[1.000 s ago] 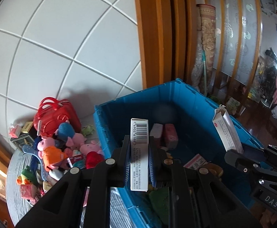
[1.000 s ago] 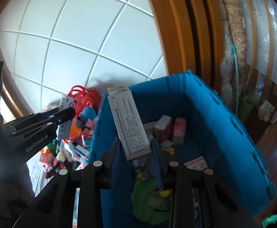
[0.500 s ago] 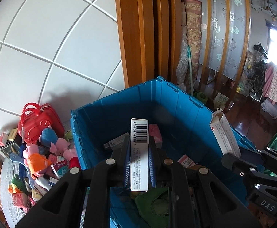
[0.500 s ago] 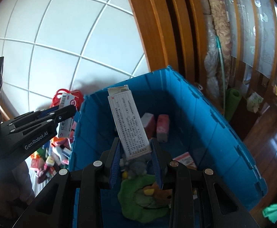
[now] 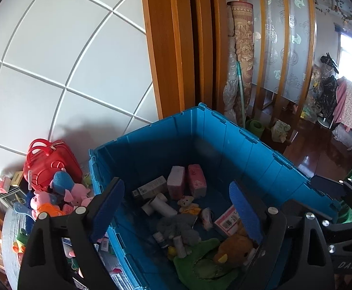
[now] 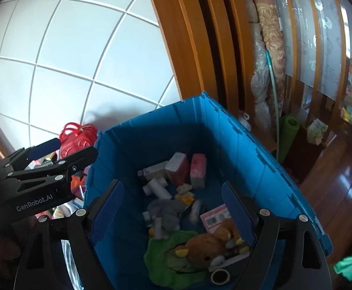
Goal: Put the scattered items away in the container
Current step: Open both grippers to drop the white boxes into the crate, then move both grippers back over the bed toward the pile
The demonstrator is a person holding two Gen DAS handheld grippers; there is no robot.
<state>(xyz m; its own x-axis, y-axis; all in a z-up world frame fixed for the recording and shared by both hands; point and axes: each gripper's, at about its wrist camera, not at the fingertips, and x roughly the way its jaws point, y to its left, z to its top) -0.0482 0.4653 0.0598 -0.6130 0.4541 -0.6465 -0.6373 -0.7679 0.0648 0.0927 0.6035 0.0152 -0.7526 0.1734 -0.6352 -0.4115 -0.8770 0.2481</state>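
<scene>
A blue plastic bin (image 5: 224,133) (image 6: 226,130) stands below both grippers. Inside lie pink and white boxes (image 5: 186,181), white tubes, a grey plush (image 6: 163,213), a brown plush (image 6: 207,244) on a green cloth (image 5: 200,258), and a barcode box (image 5: 226,220). My left gripper (image 5: 176,207) is open and empty above the bin; it also shows at the left of the right wrist view (image 6: 55,154). My right gripper (image 6: 173,210) is open and empty above the bin; it shows at the right edge of the left wrist view (image 5: 330,188).
Left of the bin, a pile of scattered items lies on a grey surface: a red handbag (image 5: 47,162) (image 6: 79,137), pink and blue plush toys (image 5: 62,191) and small boxes. A tiled wall and wooden door frame (image 5: 173,48) stand behind. A rolled mat (image 5: 240,48) leans to the right.
Both grippers opened and let go of their white boxes, which are no longer between the fingers. Both grippers stayed above the bin.
</scene>
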